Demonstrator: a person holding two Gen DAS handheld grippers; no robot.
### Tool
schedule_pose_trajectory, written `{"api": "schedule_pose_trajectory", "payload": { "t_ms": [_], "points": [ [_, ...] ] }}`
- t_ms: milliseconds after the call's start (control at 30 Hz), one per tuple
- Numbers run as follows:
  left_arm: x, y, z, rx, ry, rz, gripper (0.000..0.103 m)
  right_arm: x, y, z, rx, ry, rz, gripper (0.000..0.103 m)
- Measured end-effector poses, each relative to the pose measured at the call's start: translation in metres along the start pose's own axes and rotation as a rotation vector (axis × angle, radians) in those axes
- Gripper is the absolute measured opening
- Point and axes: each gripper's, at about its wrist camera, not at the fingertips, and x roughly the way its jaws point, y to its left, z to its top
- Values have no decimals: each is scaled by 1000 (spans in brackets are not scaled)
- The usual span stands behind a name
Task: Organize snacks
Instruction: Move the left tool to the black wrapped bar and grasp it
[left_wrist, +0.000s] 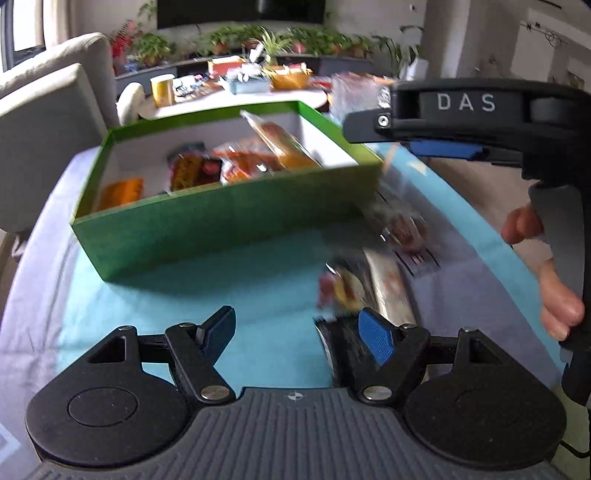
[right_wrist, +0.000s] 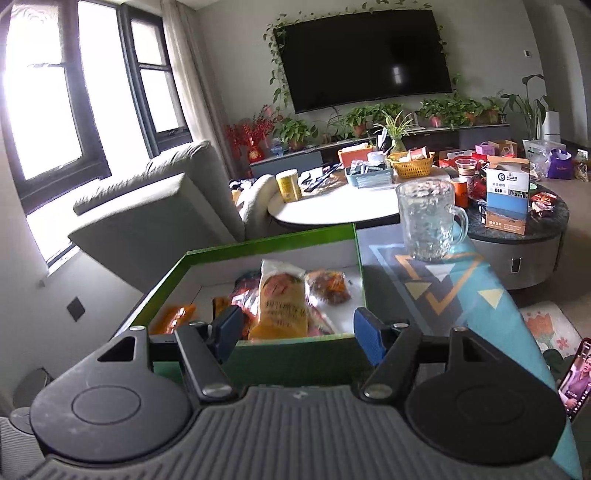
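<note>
A green box (left_wrist: 221, 229) with a white inside stands on the blue tablecloth and holds several snack packets. A yellow-orange bread packet (right_wrist: 282, 306) leans upright in it. My left gripper (left_wrist: 297, 336) is open, low over the cloth in front of the box. Loose snack packets (left_wrist: 369, 288) lie blurred by its right finger, none gripped. My right gripper (right_wrist: 299, 334) is open at the box's near wall (right_wrist: 295, 354); the bread packet shows between its pads, untouched. In the left wrist view, a hand holds the right gripper (left_wrist: 364, 129) beside the box's right corner.
A glass mug (right_wrist: 428, 221) stands on the cloth right of the box. A phone (right_wrist: 576, 380) lies at the table's right edge. Behind are a grey sofa (right_wrist: 155, 206) and a round table (right_wrist: 332, 210) crowded with containers.
</note>
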Motion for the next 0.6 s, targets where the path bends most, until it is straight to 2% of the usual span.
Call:
{"api": "schedule_pose_trajectory", "payload": {
  "t_ms": [167,400,600],
  "points": [
    [0,-8,-5,10,11,-17,71,-15,0,-9,-21,9,-11,38],
    [9,-13,-9,-4,53,-25,62,-31,-9,-18,-6,7,-37,38],
    [16,-16,-12,-12,76,-28,60,-35,-11,-37,-5,65,-58,38]
  ]
}}
